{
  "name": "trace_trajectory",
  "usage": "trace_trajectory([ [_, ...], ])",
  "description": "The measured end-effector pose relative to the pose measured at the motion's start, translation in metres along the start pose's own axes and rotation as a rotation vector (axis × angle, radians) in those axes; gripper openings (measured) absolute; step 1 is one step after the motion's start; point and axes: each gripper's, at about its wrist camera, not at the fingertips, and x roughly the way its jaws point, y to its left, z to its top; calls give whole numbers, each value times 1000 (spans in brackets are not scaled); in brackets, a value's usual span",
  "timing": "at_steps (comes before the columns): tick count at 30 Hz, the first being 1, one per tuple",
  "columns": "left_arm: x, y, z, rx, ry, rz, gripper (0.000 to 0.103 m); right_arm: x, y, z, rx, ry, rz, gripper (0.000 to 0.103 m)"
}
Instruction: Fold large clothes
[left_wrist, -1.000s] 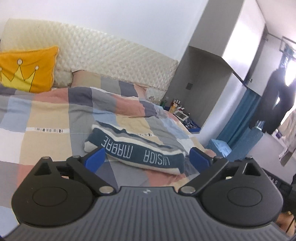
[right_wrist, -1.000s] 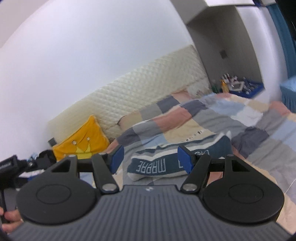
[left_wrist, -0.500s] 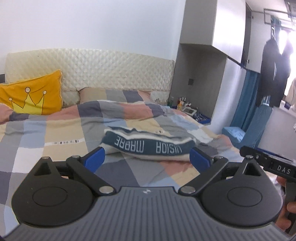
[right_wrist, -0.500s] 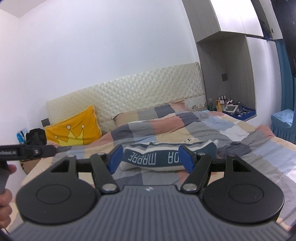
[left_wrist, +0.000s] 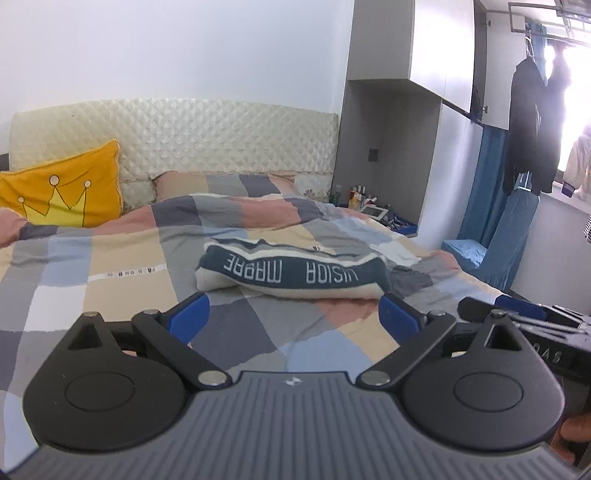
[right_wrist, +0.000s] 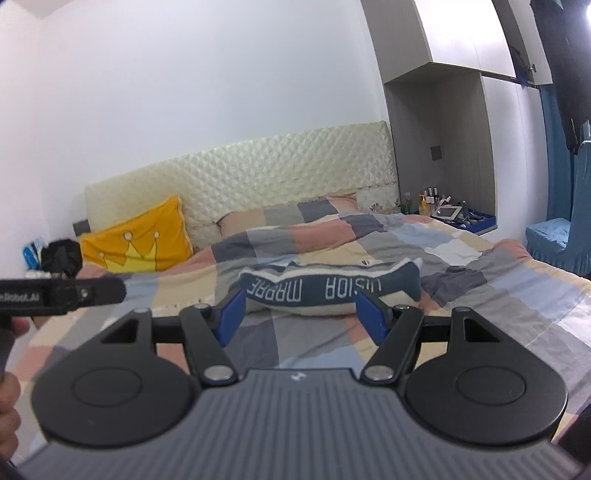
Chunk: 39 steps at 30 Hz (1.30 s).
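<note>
I'm holding both grippers, left gripper (left_wrist: 293, 319) and right gripper (right_wrist: 301, 317), wide and empty, short of the folded sweater (left_wrist: 291, 273) lying mid-bed on the checked duvet (left_wrist: 122, 295). Risk: I'm pinching duvet along with it, undoing the fold.

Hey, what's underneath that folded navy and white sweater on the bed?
The folded sweater lies on the patchwork checked quilt. The quilt patch directly beneath it is covered, so anything there cannot be seen.

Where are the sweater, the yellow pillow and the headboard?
sweater (left_wrist: 291, 273), left wrist view, on its dark lettered band
yellow pillow (left_wrist: 66, 184), left wrist view, on its crown print
headboard (right_wrist: 280, 173), right wrist view, on its quilted face
</note>
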Motion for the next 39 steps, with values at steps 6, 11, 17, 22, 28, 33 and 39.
trace_trajectory([
  [6, 18, 9, -15, -2, 21, 18, 100, 13, 8, -19, -26, 46, -15, 69],
  [11, 33, 17, -21, -3, 37, 38, 100, 26, 8, -28, -40, 63, -31, 69],
  [17, 50, 23, -27, -12, 52, 53, 100, 38, 7, -33, -47, 78, -52, 69],
  [22, 60, 25, -30, -8, 60, 63, 100, 45, 6, -34, -52, 90, -67, 69],
  [28, 60, 24, -32, -5, 50, 70, 100, 47, 3, -33, -57, 86, -100, 103],
  [33, 58, 22, -32, -4, 43, 79, 100, 43, 4, -30, -59, 82, -97, 103],
  [39, 54, 13, -33, -2, 36, 80, 100, 38, 4, -30, -54, 79, -102, 103],
])
